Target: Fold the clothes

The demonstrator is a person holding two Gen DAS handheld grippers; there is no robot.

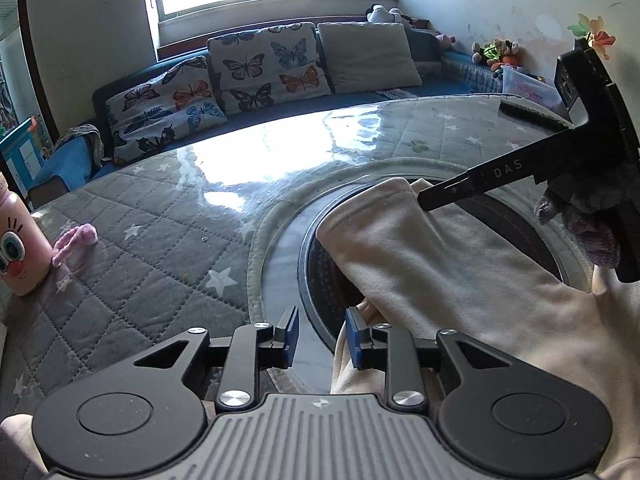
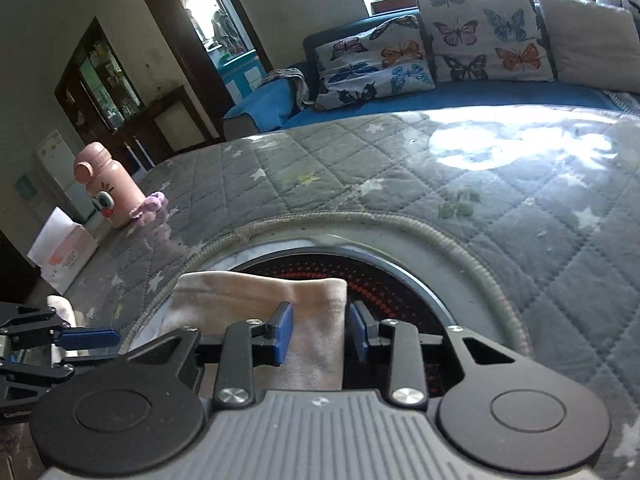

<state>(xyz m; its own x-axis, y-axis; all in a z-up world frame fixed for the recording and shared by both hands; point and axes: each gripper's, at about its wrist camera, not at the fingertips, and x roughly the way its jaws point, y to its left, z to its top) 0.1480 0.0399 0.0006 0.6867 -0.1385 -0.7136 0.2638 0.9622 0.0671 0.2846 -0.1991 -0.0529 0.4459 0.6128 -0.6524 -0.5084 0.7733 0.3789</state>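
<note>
A cream garment [image 1: 460,272] lies across the right side of the table, partly over a round dark glass inset [image 1: 320,256]. In the left wrist view my left gripper [image 1: 322,336] is open above the inset's rim. Nothing is between its blue pads, and the garment's bunched edge touches the right pad [image 1: 354,338]. My right gripper [image 1: 424,202] reaches in from the right to the garment's far corner. In the right wrist view the right gripper [image 2: 322,334] stands open over the garment [image 2: 248,292]. The cloth's right edge lies in the gap and the pads do not press it. The left gripper [image 2: 104,346] shows at the left.
A grey quilted star cover [image 1: 140,260] tops the table. A pink bottle [image 2: 106,184] and a pink fuzzy piece [image 2: 150,204] stand at the far left, with a tissue box [image 2: 64,252] near that edge. A sofa with butterfly cushions [image 1: 260,68] is behind. A knit-gloved hand [image 1: 580,220] holds the right gripper.
</note>
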